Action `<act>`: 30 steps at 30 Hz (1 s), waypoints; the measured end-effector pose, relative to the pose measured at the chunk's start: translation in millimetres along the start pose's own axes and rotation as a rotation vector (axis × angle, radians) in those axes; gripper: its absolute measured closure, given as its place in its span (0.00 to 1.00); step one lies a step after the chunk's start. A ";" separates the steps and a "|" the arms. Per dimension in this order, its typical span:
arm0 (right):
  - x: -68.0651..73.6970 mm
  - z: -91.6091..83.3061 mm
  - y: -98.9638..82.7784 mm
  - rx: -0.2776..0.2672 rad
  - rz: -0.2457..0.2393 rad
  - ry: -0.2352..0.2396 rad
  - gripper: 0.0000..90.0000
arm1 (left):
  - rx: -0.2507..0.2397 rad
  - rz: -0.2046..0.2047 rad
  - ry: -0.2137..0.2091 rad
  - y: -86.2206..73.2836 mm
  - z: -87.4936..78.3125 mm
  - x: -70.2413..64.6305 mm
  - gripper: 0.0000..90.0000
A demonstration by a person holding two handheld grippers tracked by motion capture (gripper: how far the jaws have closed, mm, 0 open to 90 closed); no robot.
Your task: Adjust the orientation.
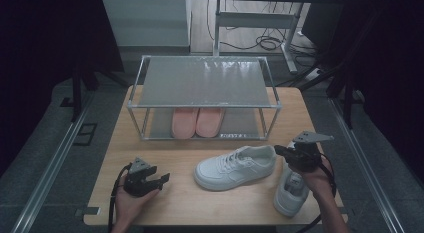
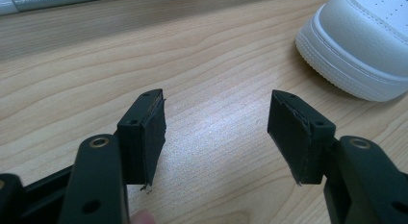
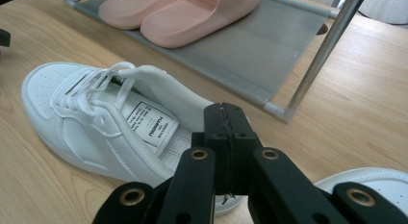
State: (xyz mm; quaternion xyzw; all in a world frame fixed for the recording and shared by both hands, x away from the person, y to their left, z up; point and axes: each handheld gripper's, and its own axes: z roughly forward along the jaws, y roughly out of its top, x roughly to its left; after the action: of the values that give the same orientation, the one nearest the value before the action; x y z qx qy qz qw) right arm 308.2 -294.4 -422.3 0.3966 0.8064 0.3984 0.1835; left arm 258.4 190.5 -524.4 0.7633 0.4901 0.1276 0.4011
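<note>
Wooden table (image 1: 165,193) underneath, and the right gripper (image 3: 226,137) has its jaws pressed flat together, nothing between them, just above the heel of a white sneaker (image 1: 235,167) lying on its sole mid-table. Second white sneaker (image 1: 290,190) sits beneath that hand. Left gripper (image 1: 162,179) rests wide open and empty, near the toe. Behind, pink slippers (image 1: 196,121) sit on the rack's (image 1: 205,83) lower shelf.

Bare tabletop (image 1: 165,203) ahead of left tongs (image 1: 162,179); white sneaker (image 1: 235,167) blocks beyond; rack (image 1: 202,88) behind.

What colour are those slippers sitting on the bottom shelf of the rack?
The slippers are pale pink, clearest in the right gripper view.
</note>
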 end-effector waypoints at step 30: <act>-9.4 24.6 -1.8 0.129 0.038 -0.080 1.00 | -0.004 -0.002 -0.001 0.4 -1.4 0.7 0.43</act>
State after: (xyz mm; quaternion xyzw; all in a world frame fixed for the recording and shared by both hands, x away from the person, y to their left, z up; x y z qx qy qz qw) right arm 328.1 -290.2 -439.0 0.4384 0.8149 0.3328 0.1818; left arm 258.2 191.7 -523.3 0.7621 0.4902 0.1280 0.4031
